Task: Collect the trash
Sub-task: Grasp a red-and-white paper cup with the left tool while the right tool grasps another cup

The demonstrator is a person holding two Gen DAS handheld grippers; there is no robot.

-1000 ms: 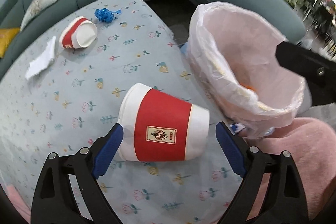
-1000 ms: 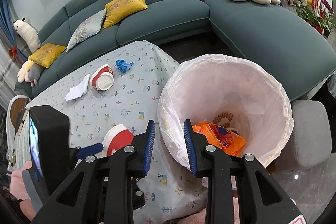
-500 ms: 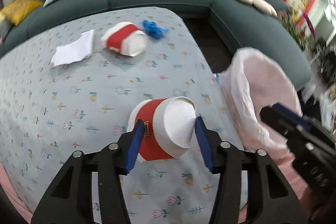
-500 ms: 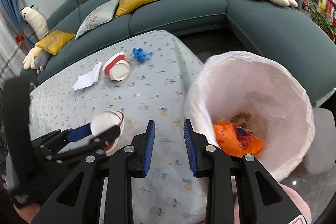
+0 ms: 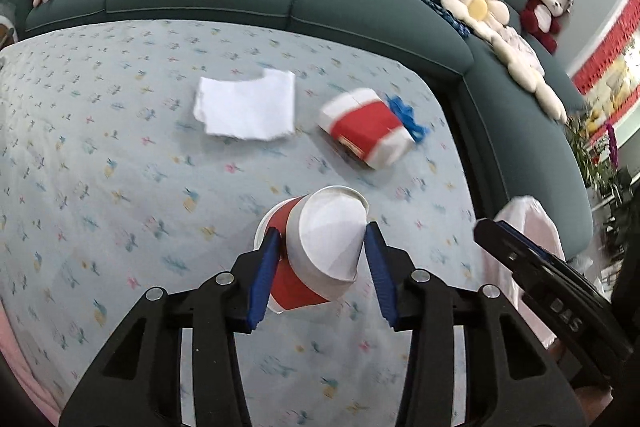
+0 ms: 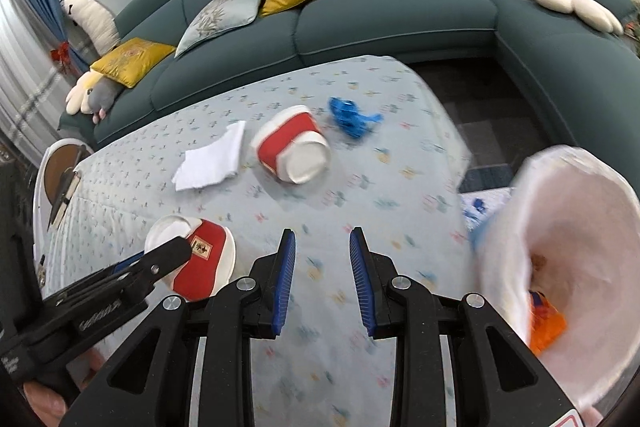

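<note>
One red-and-white paper cup point(image 5: 316, 251) is pinched between the blue-padded jaws of the left gripper point(image 5: 320, 267), base toward the camera, above the worktop point(image 5: 100, 147) covered by a pale blue floral cloth. In the right wrist view this cup point(image 6: 200, 259) carries a small cream label with a dark emblem; its writing is too small to read. The right gripper point(image 6: 322, 283) holds nothing, jaws spread apart over the cloth. Its side, seen from the left wrist, bears embossed characters resembling "D4S". A second red-and-white paper cup point(image 6: 292, 147) lies on its side farther back, between a white paper napkin point(image 6: 212, 159) and a crumpled blue wrapper point(image 6: 352, 117). The white-lined trash bin point(image 6: 572, 259) stands at the right, containing orange packaging point(image 6: 548, 323). Behind runs a teal sofa point(image 6: 380, 15).
</note>
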